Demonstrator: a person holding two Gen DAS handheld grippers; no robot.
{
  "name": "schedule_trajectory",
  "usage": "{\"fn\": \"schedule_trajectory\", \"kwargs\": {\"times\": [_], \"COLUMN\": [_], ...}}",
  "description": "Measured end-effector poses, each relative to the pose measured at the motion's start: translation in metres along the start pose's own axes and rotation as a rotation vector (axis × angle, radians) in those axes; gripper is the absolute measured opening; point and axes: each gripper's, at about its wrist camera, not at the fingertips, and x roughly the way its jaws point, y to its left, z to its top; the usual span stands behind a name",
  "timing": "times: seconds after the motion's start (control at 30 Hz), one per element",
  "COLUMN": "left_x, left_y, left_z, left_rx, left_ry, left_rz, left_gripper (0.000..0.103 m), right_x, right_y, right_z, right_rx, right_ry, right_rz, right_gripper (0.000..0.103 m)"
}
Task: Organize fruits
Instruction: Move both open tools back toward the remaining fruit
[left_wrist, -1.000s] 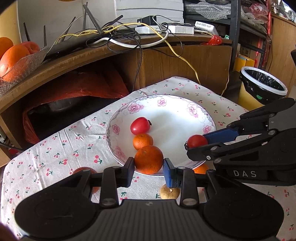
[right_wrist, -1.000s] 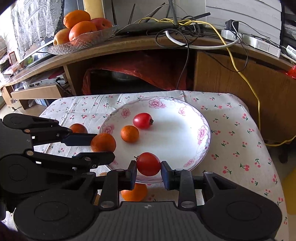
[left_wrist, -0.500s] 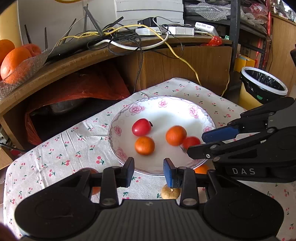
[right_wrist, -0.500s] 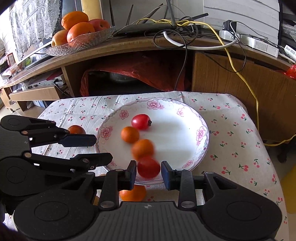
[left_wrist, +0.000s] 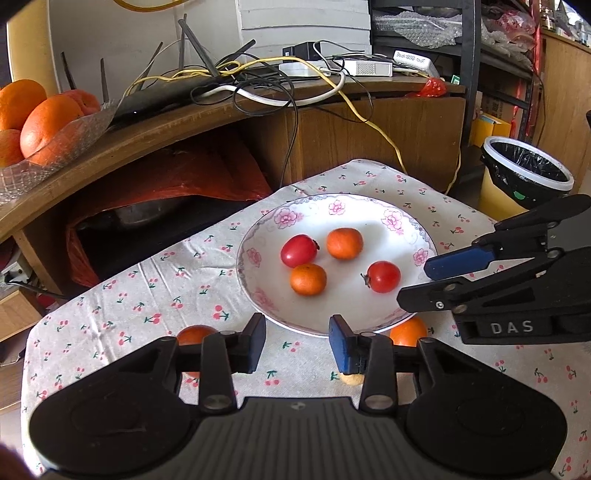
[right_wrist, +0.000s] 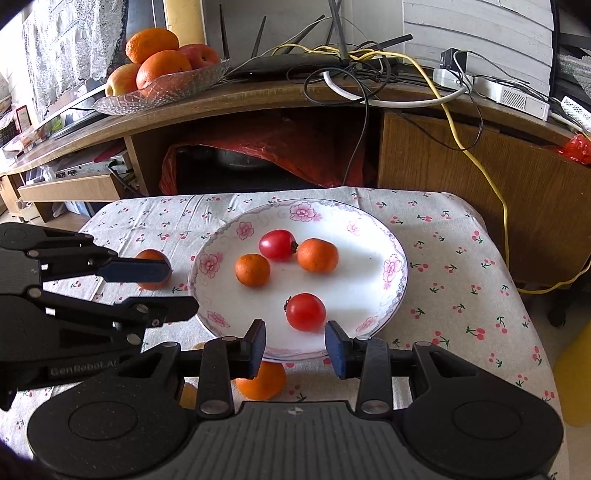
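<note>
Both the left gripper and the right gripper have their jaws spread apart and empty. Just ahead of them sits the plate, holding two tomatoes and two oranges; the nearest tomato lies just beyond the right jaws. Another orange rests on the counter below them.

Both the left gripper and right gripper are matte black with silver screws, blue finger pads and white lettering.

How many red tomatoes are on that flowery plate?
2. One tomato lies toward the plate's far side beside two oranges; the other tomato sits alone near the front rim.
</note>
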Motion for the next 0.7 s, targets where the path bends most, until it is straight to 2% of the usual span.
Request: {"fn": "schedule_trajectory", "kwargs": {"times": [0.7], "left_x": [-0.014], "left_y": [0.004], "left_z": [-0.015], "left_rx": [0.039], "left_ry": [0.011], "left_rz": [0.002], "left_gripper": [0.049], "right_x": [-0.013], "right_y": [0.015], "right_z": [-0.007], "right_rx": [-0.055], "right_ry": [0.0], "right_rz": [-0.003], "right_gripper": [0.031]}}
